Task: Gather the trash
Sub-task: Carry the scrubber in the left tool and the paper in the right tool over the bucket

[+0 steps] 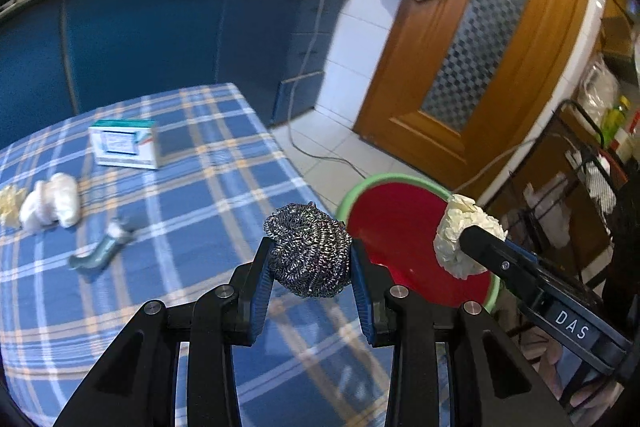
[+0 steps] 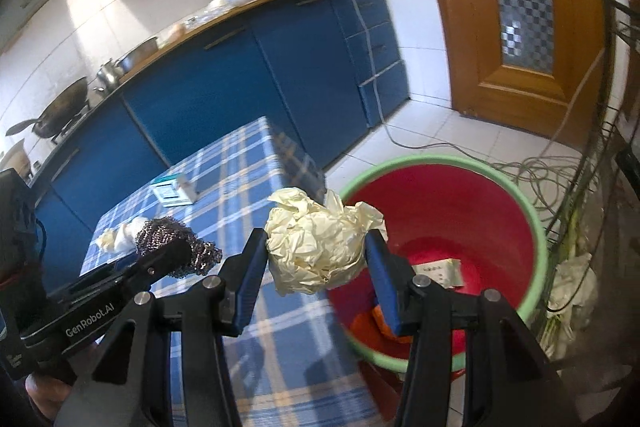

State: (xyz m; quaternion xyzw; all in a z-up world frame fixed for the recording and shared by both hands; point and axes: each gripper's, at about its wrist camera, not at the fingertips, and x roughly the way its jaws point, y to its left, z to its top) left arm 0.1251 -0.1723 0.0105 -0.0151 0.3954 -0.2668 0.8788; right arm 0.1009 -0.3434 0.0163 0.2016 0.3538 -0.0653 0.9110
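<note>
Between my left gripper pads sat the steel-wool scourer, clamped at the tabletop edge; my right gripper pinched a crumpled paper ball beside the red bucket, both carried there, I judged, for dropping in. A carton and tissues remained behind.

Bright daylight, wall glare, blurred background, fisheye-warped dark edges
</note>
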